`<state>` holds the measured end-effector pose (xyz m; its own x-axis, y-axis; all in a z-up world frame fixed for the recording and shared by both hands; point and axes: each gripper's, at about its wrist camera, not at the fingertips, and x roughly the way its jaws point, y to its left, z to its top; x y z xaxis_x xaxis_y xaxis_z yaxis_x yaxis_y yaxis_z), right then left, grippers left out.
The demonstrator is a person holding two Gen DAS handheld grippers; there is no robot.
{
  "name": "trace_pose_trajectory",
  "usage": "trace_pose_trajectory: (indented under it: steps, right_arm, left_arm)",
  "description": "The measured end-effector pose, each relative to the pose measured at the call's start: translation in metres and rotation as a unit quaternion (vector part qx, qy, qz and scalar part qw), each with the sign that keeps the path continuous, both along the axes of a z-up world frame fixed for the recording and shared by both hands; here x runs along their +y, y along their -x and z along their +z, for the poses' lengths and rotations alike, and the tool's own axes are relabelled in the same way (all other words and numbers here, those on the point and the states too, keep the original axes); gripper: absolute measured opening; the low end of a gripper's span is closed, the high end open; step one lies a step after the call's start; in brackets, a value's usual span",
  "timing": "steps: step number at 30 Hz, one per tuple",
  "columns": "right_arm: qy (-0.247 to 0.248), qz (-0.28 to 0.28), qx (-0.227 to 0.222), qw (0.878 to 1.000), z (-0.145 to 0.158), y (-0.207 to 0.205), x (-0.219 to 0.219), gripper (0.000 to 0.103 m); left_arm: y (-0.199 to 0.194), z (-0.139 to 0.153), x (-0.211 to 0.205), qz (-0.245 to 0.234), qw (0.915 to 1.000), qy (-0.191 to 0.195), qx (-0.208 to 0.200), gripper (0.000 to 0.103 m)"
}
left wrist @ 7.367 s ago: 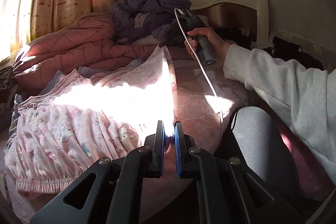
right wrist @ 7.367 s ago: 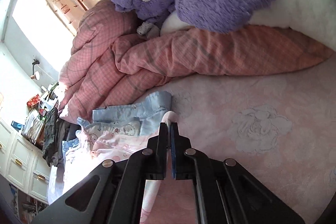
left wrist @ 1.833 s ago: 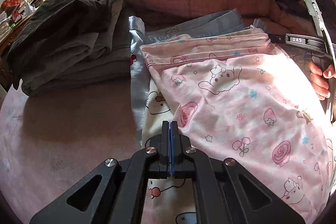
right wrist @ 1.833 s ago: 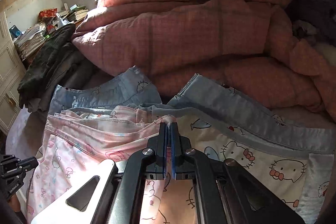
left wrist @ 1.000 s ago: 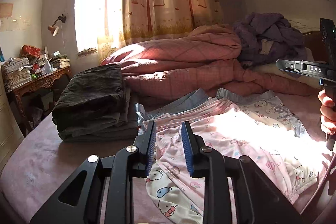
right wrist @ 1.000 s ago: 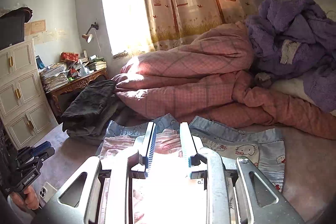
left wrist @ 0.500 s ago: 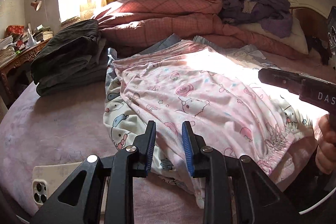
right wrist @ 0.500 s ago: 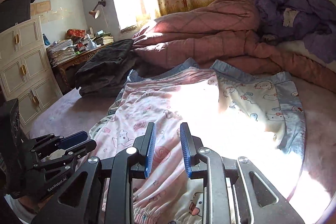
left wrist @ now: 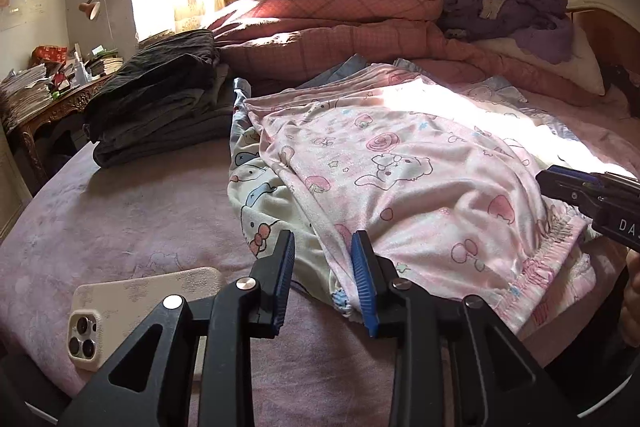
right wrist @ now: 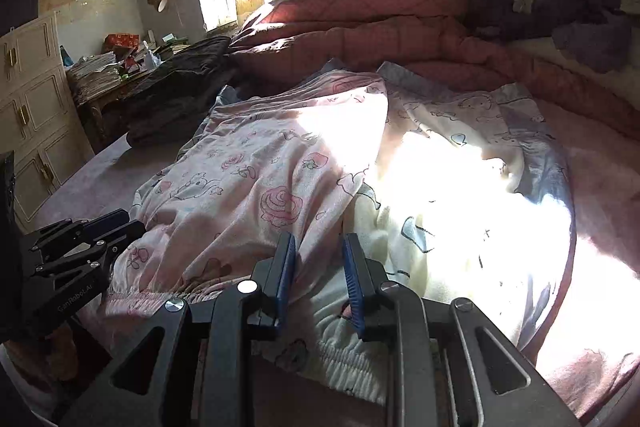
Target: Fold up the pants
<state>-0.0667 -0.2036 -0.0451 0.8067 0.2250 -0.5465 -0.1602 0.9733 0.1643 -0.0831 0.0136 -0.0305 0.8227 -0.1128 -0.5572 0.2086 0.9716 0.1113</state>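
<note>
On the bed, both grippers, left (left wrist: 323, 277) and right (right wrist: 316, 277), have dropped to the pink pants (left wrist: 420, 179) waistband, fingers released, the left opening, so another fold looks next.

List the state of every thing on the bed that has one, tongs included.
Pink pants: folded over, lying on the cream garment.
Cream garment: spread flat beneath.
Dark clothes: folded, stacked.
Phone: camera side up.
Left tongs: opening, gripping nothing.
Right tongs: open, gripping nothing.
</note>
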Motion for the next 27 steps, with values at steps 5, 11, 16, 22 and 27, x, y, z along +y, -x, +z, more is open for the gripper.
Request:
trace_pose_trajectory:
  steps: [5,11,16,22,27]
  right_arm:
    - [-0.007,0.008,-0.021,1.0,0.007,0.019,-0.002,0.024]
    - [-0.007,0.008,-0.047,0.999,0.017,0.048,-0.005,0.025]
    - [-0.002,0.001,-0.054,0.999,0.021,0.062,-0.008,0.026]
    - [0.008,-0.006,-0.056,0.998,0.022,0.073,-0.01,0.026]
    - [0.02,0.0,-0.042,0.999,0.014,0.079,-0.009,0.033]
  left_arm:
    - [0.016,0.012,0.007,0.0,0.9997,0.012,-0.02,0.029]
    - [0.036,0.021,0.01,0.009,0.9983,0.008,-0.057,0.031]
    - [0.05,0.025,0.006,0.011,0.9958,0.006,-0.091,0.039]
    - [0.063,0.03,0.004,0.008,0.9926,0.009,-0.12,0.053]
    - [0.07,0.025,0.001,0.007,0.9925,0.0,-0.122,0.07]
